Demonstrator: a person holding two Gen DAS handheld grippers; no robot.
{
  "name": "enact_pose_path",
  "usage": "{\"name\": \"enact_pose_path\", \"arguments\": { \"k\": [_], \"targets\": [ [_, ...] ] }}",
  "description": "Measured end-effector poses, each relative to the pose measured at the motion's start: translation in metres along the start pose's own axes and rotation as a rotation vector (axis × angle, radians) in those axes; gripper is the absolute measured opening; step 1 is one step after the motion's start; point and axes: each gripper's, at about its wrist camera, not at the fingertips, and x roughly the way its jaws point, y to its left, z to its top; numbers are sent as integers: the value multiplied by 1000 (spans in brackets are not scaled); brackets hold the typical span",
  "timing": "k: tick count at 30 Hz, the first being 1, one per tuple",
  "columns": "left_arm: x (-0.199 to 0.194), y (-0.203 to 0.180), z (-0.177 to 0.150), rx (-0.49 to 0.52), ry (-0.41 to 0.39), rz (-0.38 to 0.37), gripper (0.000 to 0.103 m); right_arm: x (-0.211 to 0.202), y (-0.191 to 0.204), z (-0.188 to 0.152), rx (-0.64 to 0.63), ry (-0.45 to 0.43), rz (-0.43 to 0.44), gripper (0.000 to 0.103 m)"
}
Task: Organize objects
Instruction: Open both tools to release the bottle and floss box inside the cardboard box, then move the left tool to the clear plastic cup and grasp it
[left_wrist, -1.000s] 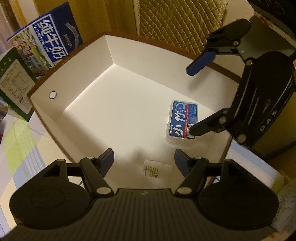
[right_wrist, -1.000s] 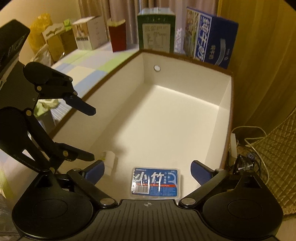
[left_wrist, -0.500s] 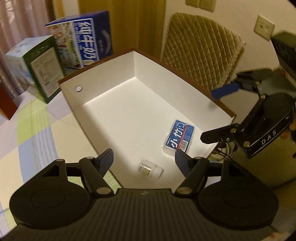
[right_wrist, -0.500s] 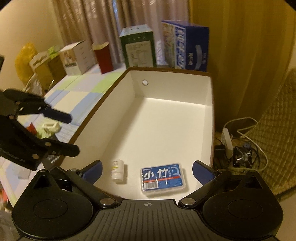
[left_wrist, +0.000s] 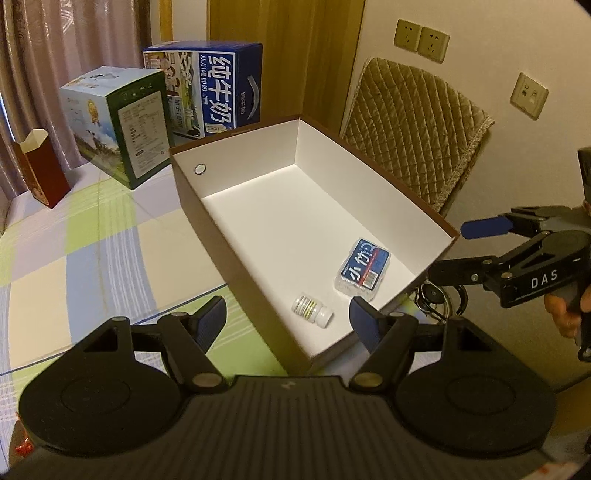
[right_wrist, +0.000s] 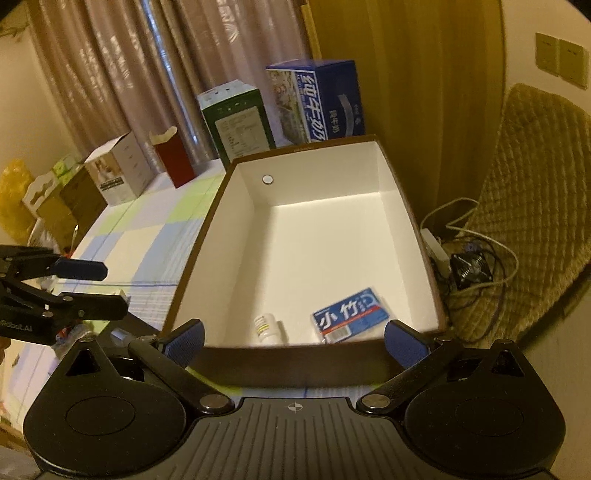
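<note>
An open brown box with a white inside (left_wrist: 236, 254) (right_wrist: 229, 229) stands on the checked tablecloth. In its near end lie a blue flat pack (left_wrist: 364, 267) (right_wrist: 351, 315) and a small white bottle on its side (left_wrist: 312, 309) (right_wrist: 266, 326). My left gripper (left_wrist: 288, 319) is open and empty, above the box's near corner. My right gripper (right_wrist: 293, 338) is open and empty, just outside the box's near wall. Each gripper shows in the other's view, the right one (left_wrist: 476, 245) beyond the box's right side, the left one (right_wrist: 96, 286) left of the box.
A blue milk carton (left_wrist: 214, 92) (right_wrist: 317, 99), a green box (left_wrist: 122, 125) (right_wrist: 236, 120) and a dark red box (left_wrist: 40, 173) (right_wrist: 173, 157) stand behind the brown box. More boxes (right_wrist: 118, 170) line the table's left. A quilted chair (left_wrist: 413, 122) and cables (right_wrist: 469, 258) are right.
Both grippers have drawn back and up out of the box, still open. The pack and the bottle have stayed in place inside it.
</note>
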Motion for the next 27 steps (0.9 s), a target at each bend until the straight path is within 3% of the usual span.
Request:
{"name": "enact_pose_path", "arguments": {
  "k": [13,27],
  "targets": [
    [-46,33,-46,-18,-12,-17,70,-15,49,-27,52,-16,-44,101],
    [-80,66,-91,-70,-15,32,70,5,103,-40,11,31,24,101]
  ]
}}
